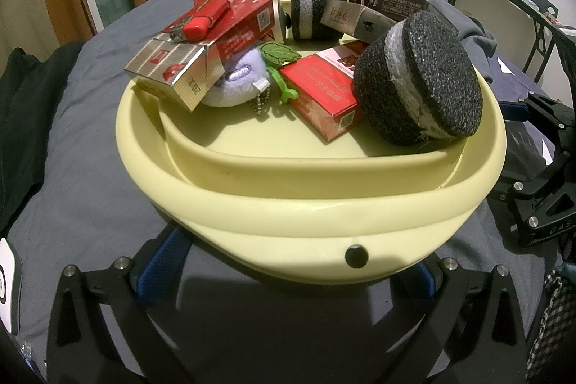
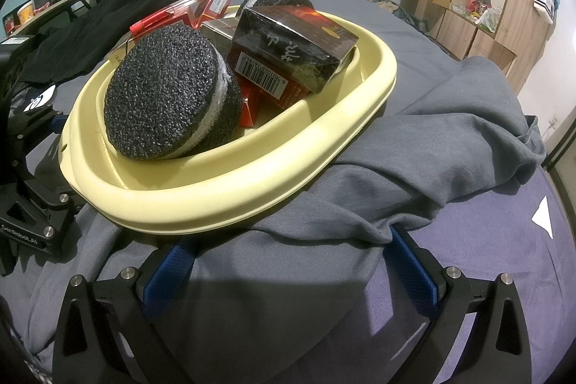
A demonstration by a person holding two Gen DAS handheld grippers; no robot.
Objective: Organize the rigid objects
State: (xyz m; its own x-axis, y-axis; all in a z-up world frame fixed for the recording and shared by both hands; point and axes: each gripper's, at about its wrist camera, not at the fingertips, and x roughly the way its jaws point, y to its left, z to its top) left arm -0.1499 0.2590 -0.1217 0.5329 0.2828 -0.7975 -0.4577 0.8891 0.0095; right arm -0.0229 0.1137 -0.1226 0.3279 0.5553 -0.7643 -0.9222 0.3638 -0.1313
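A pale yellow tray (image 1: 313, 215) sits on a bed covered with grey cloth (image 2: 414, 146). From the left, it holds a striped silver box (image 1: 169, 69) under red boxes with a red lighter (image 1: 205, 18) on top, then a lilac plush keychain (image 1: 234, 81), a red box (image 1: 324, 89), and a black foam puck (image 1: 421, 81) leaning at the right rim. A second puck (image 1: 316, 8) stands at the back. The left claw (image 1: 288, 272) is spread wide, its blue pads either side of the tray's near rim. The right claw (image 2: 288, 261) is spread too, holding nothing, low over the cloth.
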